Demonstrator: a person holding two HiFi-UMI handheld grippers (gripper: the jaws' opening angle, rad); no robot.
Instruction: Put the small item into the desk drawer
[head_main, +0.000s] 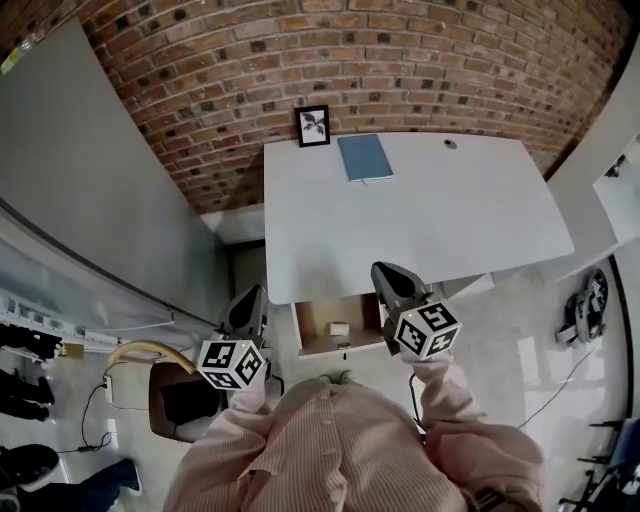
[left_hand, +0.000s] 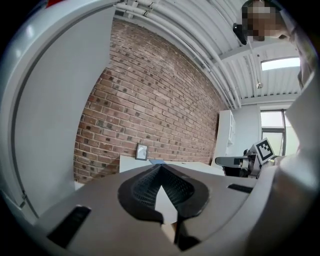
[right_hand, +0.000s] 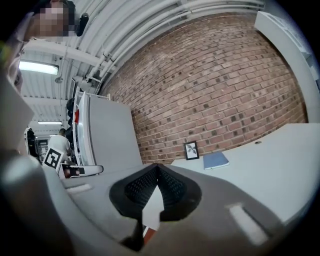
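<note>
Adjoining brick wall (head_main: 350, 50), white desk (head_main: 450, 210)

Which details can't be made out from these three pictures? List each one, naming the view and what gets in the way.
- The small item in the drawer: head view, too small to identify.
- The drawer's right end: head view, covered by the right gripper.
- The small item again: neither gripper view shows it; each gripper's own body blocks the view downward.
- The round mark on the desk: head view, too small to name.
</note>
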